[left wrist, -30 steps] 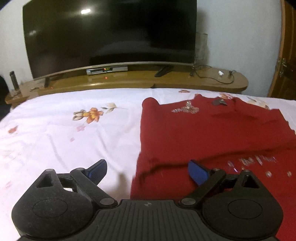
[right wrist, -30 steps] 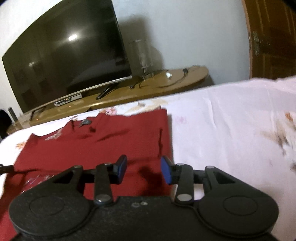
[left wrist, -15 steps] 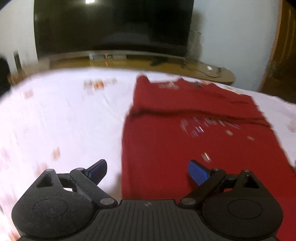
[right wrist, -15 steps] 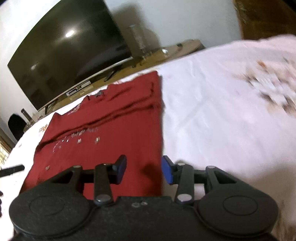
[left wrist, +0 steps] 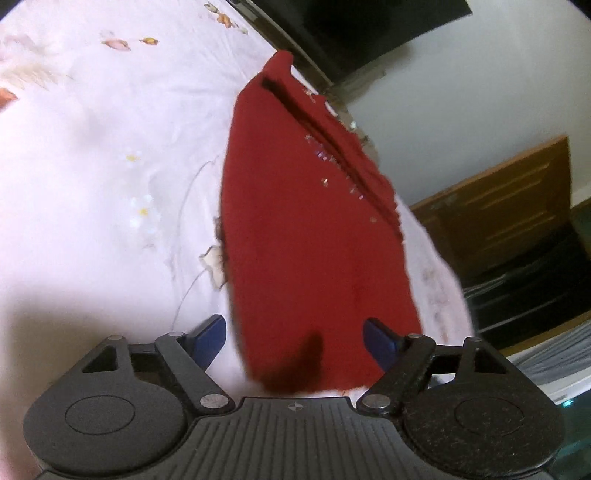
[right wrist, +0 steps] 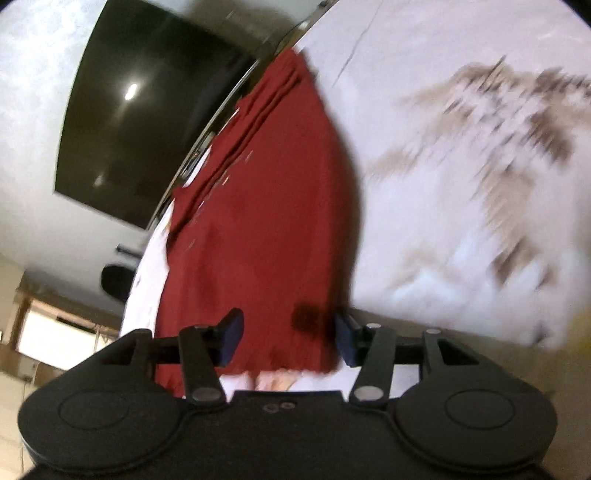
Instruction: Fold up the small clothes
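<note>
A dark red garment [left wrist: 310, 229] with small sparkly studs lies flat on the white floral bedsheet [left wrist: 110, 155], with a fold line across its far part. My left gripper [left wrist: 293, 341] is open and empty, its blue pads either side of the garment's near left corner. The garment also shows in the right wrist view [right wrist: 266, 229]. My right gripper [right wrist: 288, 339] is open and empty, its pads straddling the near right corner. Both views are tilted and blurred.
A large black TV [right wrist: 147, 110] stands beyond the bed's far edge, also in the left wrist view [left wrist: 354, 33]. A wooden door [left wrist: 509, 206] is at the right. The sheet [right wrist: 461, 184] spreads wide on both sides of the garment.
Both grippers have pulled back from the garment's far part to its near hem and tipped downward. The left view rolled one way, the right the other. Both stayed open.
</note>
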`<state>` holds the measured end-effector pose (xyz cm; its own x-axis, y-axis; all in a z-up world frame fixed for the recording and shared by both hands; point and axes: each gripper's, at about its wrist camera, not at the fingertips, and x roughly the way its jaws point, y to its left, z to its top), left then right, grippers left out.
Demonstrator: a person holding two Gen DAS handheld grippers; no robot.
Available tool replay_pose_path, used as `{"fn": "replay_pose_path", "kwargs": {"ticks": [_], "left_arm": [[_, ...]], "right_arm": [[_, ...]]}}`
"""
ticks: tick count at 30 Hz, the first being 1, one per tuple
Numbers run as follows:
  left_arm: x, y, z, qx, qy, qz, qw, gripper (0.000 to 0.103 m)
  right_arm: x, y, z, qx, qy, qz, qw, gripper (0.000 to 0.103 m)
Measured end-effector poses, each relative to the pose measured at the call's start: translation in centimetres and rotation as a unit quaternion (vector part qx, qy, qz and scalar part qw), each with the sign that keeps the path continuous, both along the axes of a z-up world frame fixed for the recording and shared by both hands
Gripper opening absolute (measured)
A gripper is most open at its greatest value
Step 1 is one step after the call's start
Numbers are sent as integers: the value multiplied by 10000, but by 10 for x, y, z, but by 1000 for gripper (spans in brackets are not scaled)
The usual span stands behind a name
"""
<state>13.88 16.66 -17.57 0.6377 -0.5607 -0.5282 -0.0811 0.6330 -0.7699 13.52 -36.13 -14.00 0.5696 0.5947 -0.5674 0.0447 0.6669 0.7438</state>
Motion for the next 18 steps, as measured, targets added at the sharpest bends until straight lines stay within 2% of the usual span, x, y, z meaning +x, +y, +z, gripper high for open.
{"fn": "replay_pose_path", "kwargs": {"ticks": [2,3,4,5,6,7,8,11,13,16,17,18], "left_arm": [[12,-1,-2,-95,-12,-65,9999,81],[16,-5,-2,-33,-30,-105,9999,81],[18,-8,-1,25,-50,-145,9999,78],[19,-12,1,191,-88,-202,9996,68],[23,-18,3,407,-55,-274,9988,18],[26,-20,3,533,60,-371,9979,3],[24,-19,4,478,-5,-362,9982,3],[1,-2,24,87,-735,-199,9971,3],[-13,11,26,-57,-891,-59,9960,3],[-19,23,-3,148,-343,-26,9993,3],[-18,23,-14,219,-150,-38,9996,3],[-21,26,-21,88,-215,3,9997,3]], "right_arm": [[5,6,-2,10,-94,-70,9999,49],[11,6,-4,110,-76,-197,9997,41],[17,6,-5,130,-35,-303,9994,28],[21,7,-7,80,1,-317,9995,15],[27,9,-8,-117,65,-331,9994,5],[30,10,-9,-166,59,-324,9993,5],[31,11,-5,-231,-16,-358,9991,5],[19,13,24,-335,-589,-316,9972,5],[10,12,39,-421,-909,-201,9948,5],[0,2,33,-533,-866,-259,9945,4],[1,-1,22,-624,-684,-305,9952,4],[5,1,9,-765,-399,-344,9957,4]]}}
